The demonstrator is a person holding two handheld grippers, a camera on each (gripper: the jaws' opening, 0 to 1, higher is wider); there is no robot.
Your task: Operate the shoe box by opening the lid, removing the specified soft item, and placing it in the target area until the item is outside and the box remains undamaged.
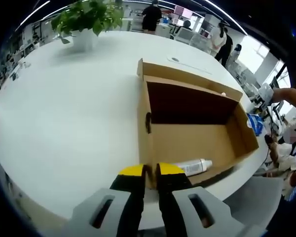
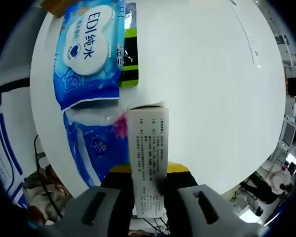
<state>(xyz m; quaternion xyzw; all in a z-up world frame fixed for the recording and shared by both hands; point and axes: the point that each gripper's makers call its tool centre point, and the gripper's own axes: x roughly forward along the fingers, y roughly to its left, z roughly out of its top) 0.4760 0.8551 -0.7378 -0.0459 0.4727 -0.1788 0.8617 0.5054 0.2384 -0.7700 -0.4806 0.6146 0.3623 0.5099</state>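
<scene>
A broad white table (image 1: 64,113) carries a potted plant (image 1: 86,22) at its far edge, desks with monitors (image 1: 185,14) beyond under ceiling strip lights.

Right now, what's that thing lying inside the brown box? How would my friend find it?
Find the big white table, then the open cardboard shoe box on it. In the box's near corner, by the left gripper, lies a small white bottle on its side, the one pale thing on the brown floor.

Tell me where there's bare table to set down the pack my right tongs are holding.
The right tongs grip a white printed pack. Past it and to its right the white table lies bare. The left side is crowded: two blue wipe packs and a green-black item. Beside the open shoe box, toward the potted plant, is also bare.
</scene>
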